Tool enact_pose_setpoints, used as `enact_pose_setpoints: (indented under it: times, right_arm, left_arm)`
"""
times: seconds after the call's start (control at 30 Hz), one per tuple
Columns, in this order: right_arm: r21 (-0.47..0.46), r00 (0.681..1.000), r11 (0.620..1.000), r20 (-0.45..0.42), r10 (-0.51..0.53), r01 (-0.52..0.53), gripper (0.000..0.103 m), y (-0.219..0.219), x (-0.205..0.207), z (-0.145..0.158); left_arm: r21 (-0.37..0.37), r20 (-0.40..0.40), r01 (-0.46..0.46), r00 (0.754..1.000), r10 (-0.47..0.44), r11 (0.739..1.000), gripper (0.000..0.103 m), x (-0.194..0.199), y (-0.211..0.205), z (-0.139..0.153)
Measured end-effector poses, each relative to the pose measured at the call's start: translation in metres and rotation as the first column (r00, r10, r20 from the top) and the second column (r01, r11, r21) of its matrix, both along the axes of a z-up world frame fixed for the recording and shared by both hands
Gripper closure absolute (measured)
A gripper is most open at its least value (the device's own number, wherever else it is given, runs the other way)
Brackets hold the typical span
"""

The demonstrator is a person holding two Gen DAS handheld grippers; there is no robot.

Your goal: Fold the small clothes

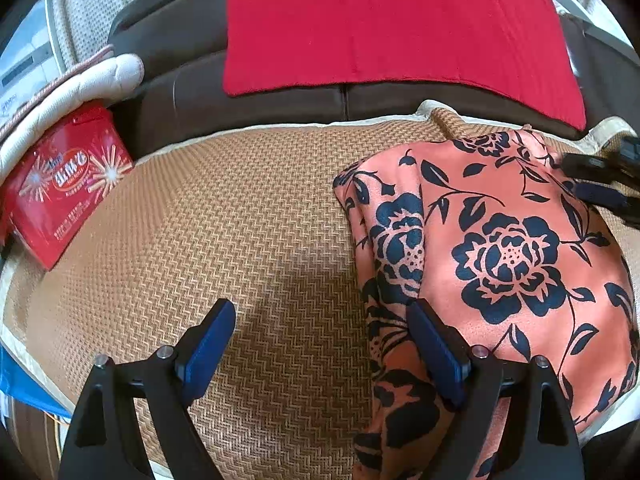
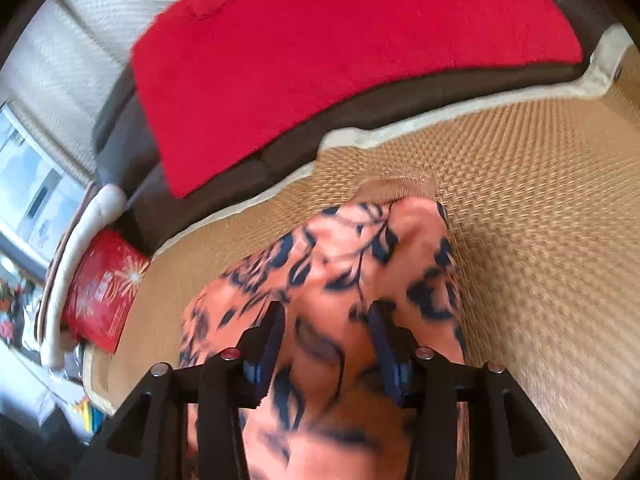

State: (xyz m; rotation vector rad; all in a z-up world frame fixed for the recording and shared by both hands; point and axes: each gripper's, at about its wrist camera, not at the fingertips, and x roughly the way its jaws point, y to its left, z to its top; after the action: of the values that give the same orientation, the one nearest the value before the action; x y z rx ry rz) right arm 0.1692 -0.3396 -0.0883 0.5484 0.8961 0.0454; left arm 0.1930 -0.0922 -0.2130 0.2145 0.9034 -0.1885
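An orange garment with dark blue flowers [image 1: 500, 240] lies folded over on a woven tan mat [image 1: 240, 220]. My left gripper [image 1: 320, 308] hangs open and wide at the garment's left edge. Its left finger is over bare mat, its right finger over the cloth, and nothing sits between the pads. My right gripper [image 1: 592, 182] reaches in at the garment's far right corner. In the blurred right wrist view the right gripper [image 2: 328, 312] stands partly open just above the garment [image 2: 340, 264], with cloth showing in the gap and no pad visibly pressing on it.
A red cloth [image 1: 380, 20] drapes over the brown sofa back behind the mat. At the left lies a red printed box [image 1: 64, 188] beside a white padded roll [image 1: 80, 80]. Bare mat [image 2: 540, 220] stretches to the right of the garment.
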Motion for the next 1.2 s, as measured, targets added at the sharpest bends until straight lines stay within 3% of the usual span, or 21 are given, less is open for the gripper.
enact_pose_setpoints:
  times: [0.23,0.37,0.5,0.6,0.77,0.87,0.97,1.2]
  right_arm:
    - [-0.018,0.998,0.998,0.035,0.058,-0.058,0.051,0.016,-0.079,0.02]
    - [-0.001,0.991,0.992,-0.046,0.123,-0.124,0.049,0.028,-0.098,-0.002]
    - [-0.019,0.988,0.99,-0.076,0.137,-0.138,0.048,0.03,-0.091,-0.004]
    - [0.032,0.993,0.993,-0.025,0.118,-0.117,0.047,0.023,-0.084,0.008]
    - [0.003,0.998,0.999,0.039,0.046,-0.046,0.047,0.017,-0.059,0.017]
    - [-0.008,0.999,0.999,-0.039,0.031,-0.031,0.047,0.012,-0.043,-0.011]
    - [-0.031,0.999,0.999,-0.035,0.034,-0.035,0.045,0.016,-0.039,-0.012]
    - [-0.059,0.999,0.997,-0.013,0.045,-0.046,0.043,0.027,-0.041,-0.012]
  left_arm:
    - [-0.008,-0.005,-0.006,1.0,0.006,1.0,0.014,0.004,0.006,-0.004]
    - [-0.007,-0.008,-0.004,1.0,0.004,1.0,0.014,0.005,0.007,-0.007]
    - [-0.005,-0.008,-0.007,1.0,0.007,1.0,0.014,0.006,0.007,-0.008]
    - [-0.002,-0.008,-0.008,1.0,0.008,1.0,0.014,0.007,0.006,-0.007]
    - [-0.012,-0.003,-0.021,1.0,0.021,1.0,0.014,0.014,0.004,-0.003]
    - [-0.002,-0.01,-0.023,1.0,0.023,1.0,0.014,0.02,0.001,-0.008]
    - [0.027,-0.043,-0.03,0.999,0.031,0.999,0.013,0.028,-0.003,-0.02]
    - [-0.076,-0.039,-0.064,0.997,0.061,0.995,0.014,0.045,0.015,-0.005]
